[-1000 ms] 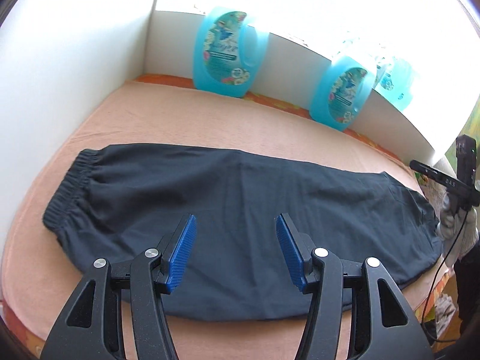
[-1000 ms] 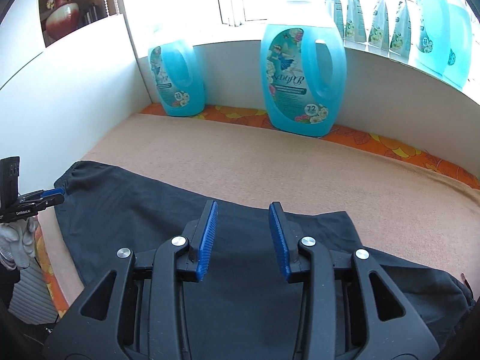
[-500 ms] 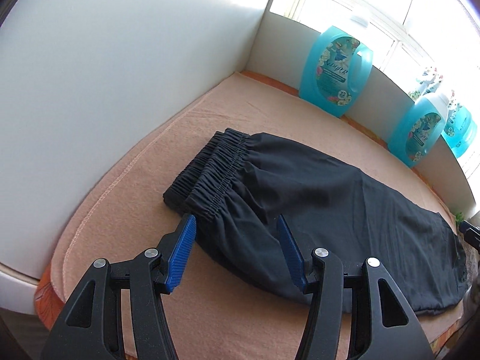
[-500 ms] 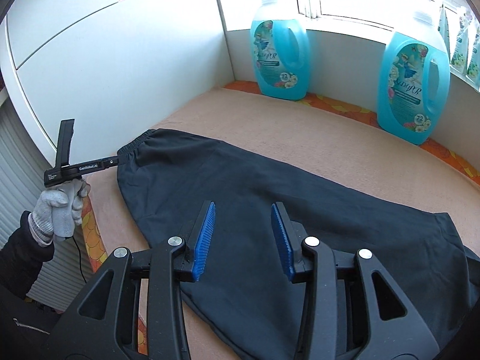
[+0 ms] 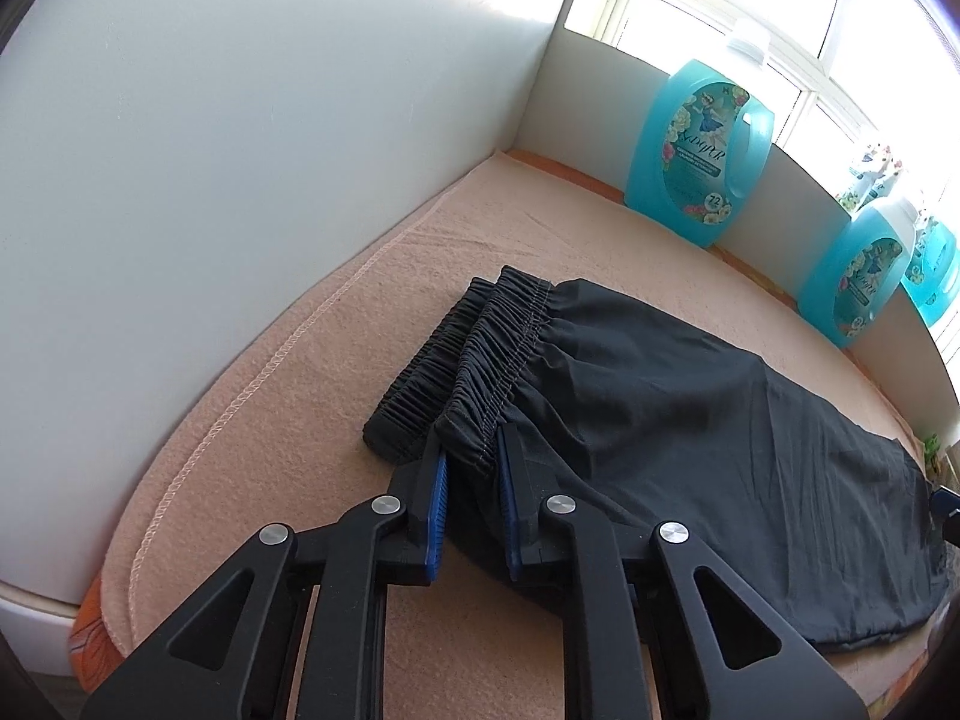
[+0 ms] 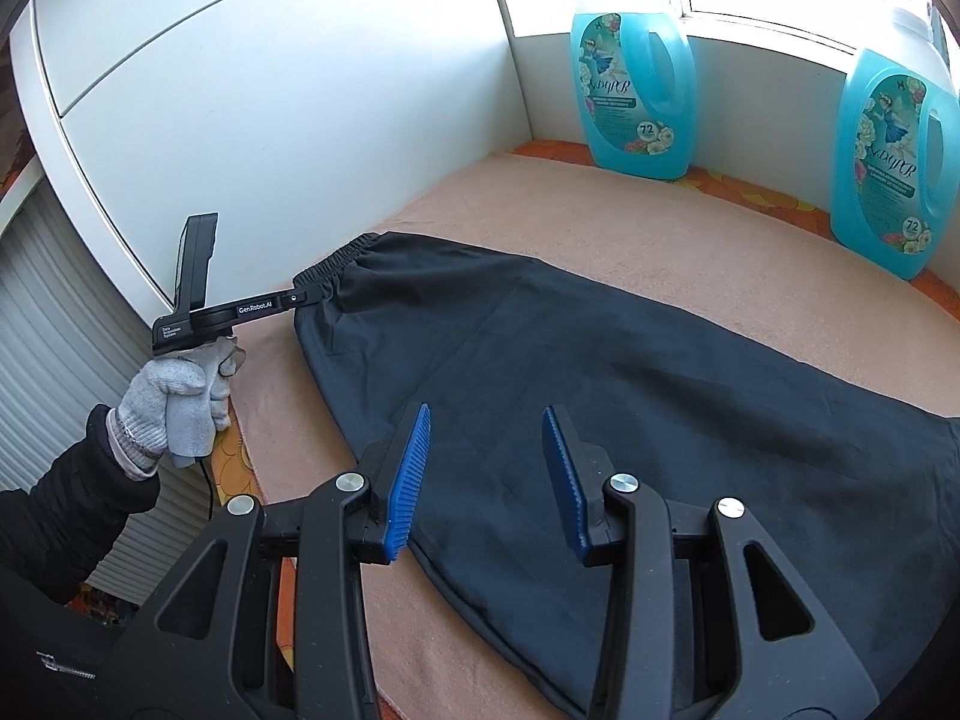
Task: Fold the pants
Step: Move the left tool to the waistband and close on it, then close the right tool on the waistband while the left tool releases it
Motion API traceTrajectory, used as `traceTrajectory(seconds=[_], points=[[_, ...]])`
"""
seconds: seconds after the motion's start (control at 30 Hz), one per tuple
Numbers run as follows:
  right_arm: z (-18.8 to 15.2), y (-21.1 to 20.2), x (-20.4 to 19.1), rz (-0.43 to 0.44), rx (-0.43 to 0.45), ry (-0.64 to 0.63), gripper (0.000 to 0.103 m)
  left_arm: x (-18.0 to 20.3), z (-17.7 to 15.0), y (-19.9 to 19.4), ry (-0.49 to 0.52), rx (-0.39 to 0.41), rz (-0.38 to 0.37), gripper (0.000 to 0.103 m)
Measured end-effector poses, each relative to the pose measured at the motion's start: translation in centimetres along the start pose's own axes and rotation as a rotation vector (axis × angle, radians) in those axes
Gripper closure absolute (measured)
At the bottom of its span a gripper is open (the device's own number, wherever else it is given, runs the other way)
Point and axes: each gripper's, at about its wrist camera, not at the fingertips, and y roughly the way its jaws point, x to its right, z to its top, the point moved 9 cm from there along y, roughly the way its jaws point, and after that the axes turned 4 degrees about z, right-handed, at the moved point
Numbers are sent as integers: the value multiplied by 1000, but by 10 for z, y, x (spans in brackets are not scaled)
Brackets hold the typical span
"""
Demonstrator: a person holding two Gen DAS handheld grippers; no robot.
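Black pants [image 5: 690, 420] lie flat, folded lengthwise, on a peach blanket [image 5: 288, 420], with the elastic waistband [image 5: 504, 336] at the left end. My left gripper [image 5: 471, 444] is at the waistband's near corner. Its blue pads are closing, and the gathered fabric is pinched between them. The right wrist view shows the same gripper [image 6: 306, 295] nipping the waistband edge, held by a gloved hand [image 6: 174, 396]. My right gripper [image 6: 486, 420] hovers open over the pants [image 6: 600, 360] near their front edge, with nothing between its fingers.
White panels [image 5: 240, 150] wall in the left side and the back. Blue detergent bottles [image 6: 630, 66] [image 6: 888, 168] stand along the back wall under the window. The blanket's front edge [image 6: 252, 468] drops off beside the person's dark sleeve [image 6: 66, 516].
My left gripper has slid left to the waistband corner, and its jaws have closed onto the fabric. My right gripper has swung left along the pants with its jaws unchanged.
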Motion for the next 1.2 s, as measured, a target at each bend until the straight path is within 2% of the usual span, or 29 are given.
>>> traceTrajectory(seconds=[0.13, 0.23, 0.33, 0.37, 0.4, 0.5, 0.57, 0.8, 0.93, 1.0, 1.2], points=[[1, 23, -12, 37, -37, -27, 62, -3, 1, 0, 8, 13, 28, 91], [-1, 41, -24, 93, -74, -24, 62, -6, 0, 2, -5, -4, 17, 91], [-4, 58, -33, 103, -101, -41, 62, -6, 2, -2, -21, -8, 19, 87], [-6, 63, -34, 108, -111, -41, 62, -6, 3, -6, -25, 1, 19, 84], [-9, 68, -36, 115, -122, -39, 62, -8, 4, -9, -29, 9, 31, 74], [-17, 79, -41, 125, -149, -45, 62, -12, 6, -15, -25, 23, 73, 55], [-23, 83, -44, 130, -163, -50, 62, -16, 6, -11, -31, 7, 93, 54], [-29, 84, -42, 142, -167, -30, 62, -18, 1, 14, -39, -65, 89, 54], [-30, 80, -40, 142, -166, -25, 62, -18, 1, 14, -32, -37, 88, 55], [-31, 80, -40, 142, -165, -21, 62, -15, 1, 14, -28, -36, 71, 68], [-22, 80, -40, 148, -155, 5, 62, -13, 6, 6, -54, 14, 47, 84]])
